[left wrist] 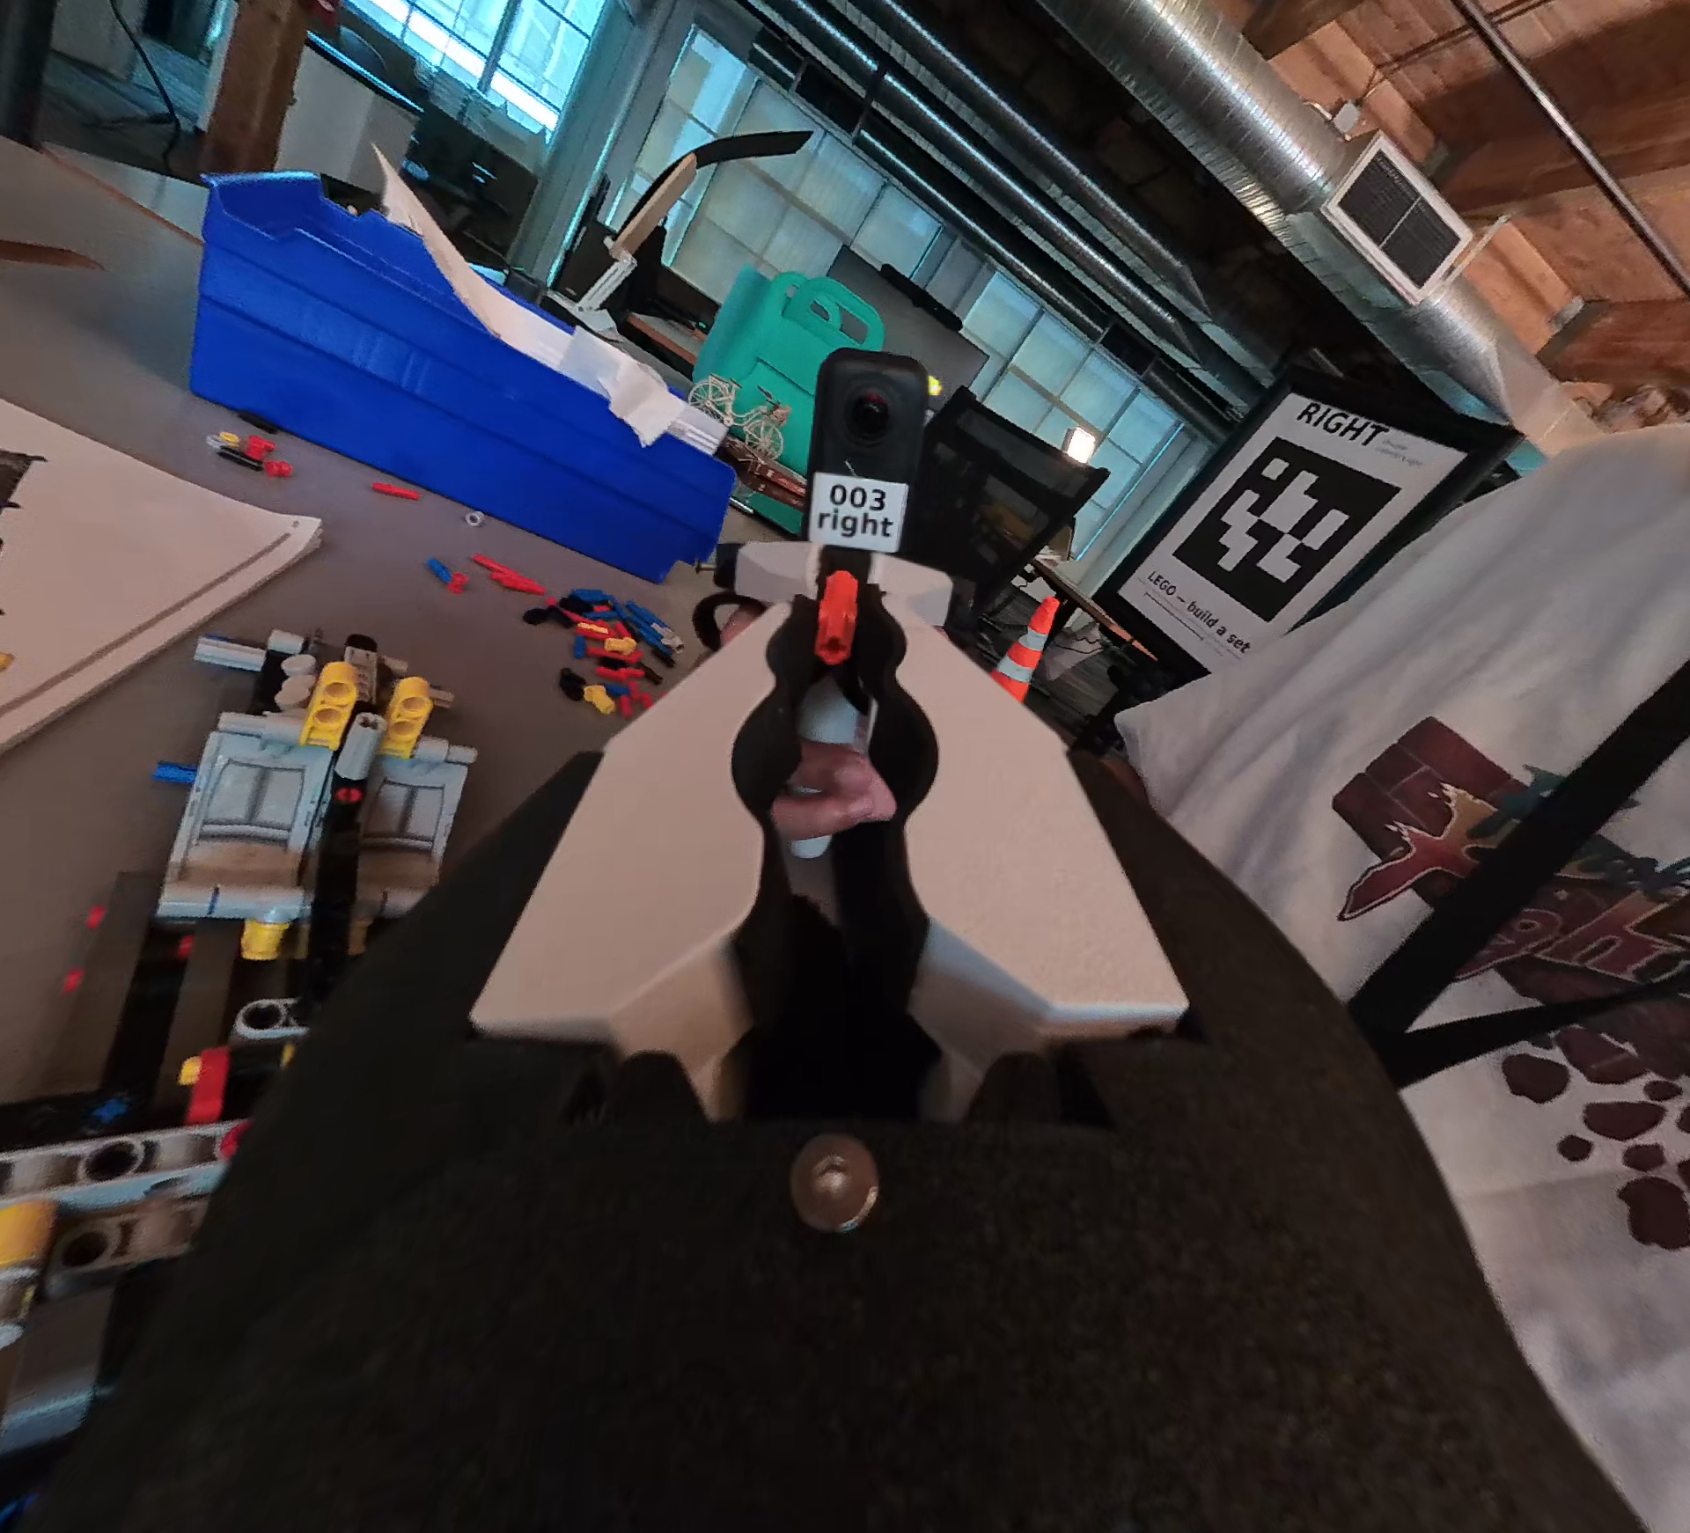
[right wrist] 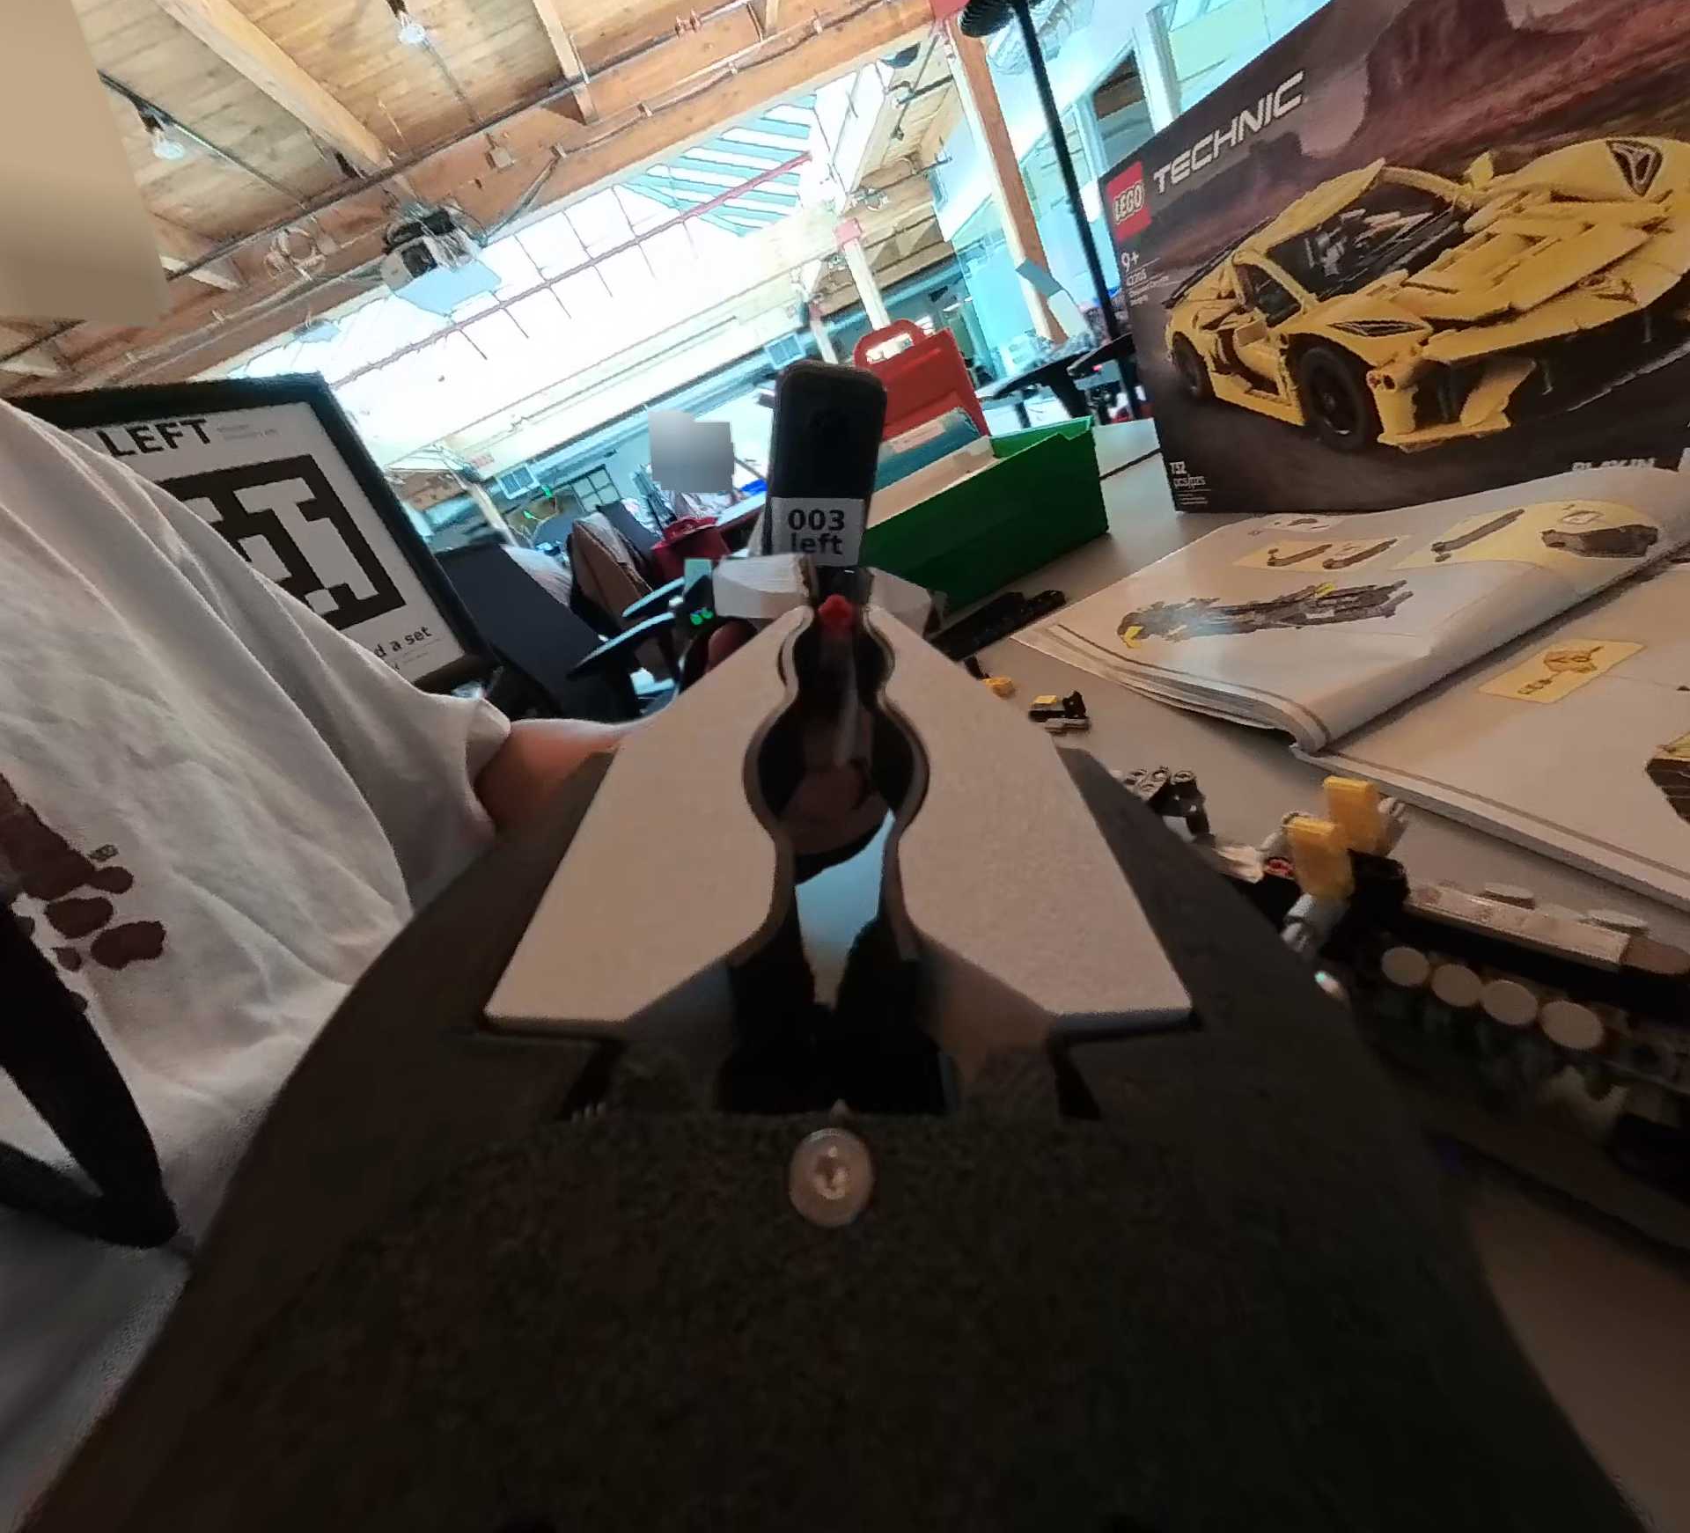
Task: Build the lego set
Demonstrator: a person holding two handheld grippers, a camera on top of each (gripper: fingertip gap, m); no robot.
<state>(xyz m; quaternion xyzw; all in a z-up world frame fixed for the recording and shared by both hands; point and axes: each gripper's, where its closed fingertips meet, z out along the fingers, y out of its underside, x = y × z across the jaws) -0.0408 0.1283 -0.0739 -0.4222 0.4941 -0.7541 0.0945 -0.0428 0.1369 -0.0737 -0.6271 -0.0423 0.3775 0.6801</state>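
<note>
My left gripper [left wrist: 837, 610] and my right gripper [right wrist: 834, 620] point at each other, tip to tip, above the table. A small orange-red Lego pin [left wrist: 836, 616] sits between the meeting tips; it also shows in the right wrist view [right wrist: 832, 611]. Both pairs of jaws are closed down to the pin's width. I cannot tell which gripper bears it. The partly built grey, black and yellow model [left wrist: 311, 803] lies on the table to the left of the left gripper, and in the right wrist view [right wrist: 1463, 986] at the right.
Loose red, blue, black and yellow pieces [left wrist: 613, 648] lie before a blue bin [left wrist: 411, 355]. The open instruction booklet [right wrist: 1372, 666], the set's box [right wrist: 1417, 300] and a green bin [right wrist: 997, 511] stand at the right. The person's white shirt [left wrist: 1463, 758] is close. The grippers are tip to tip, or close to it.
</note>
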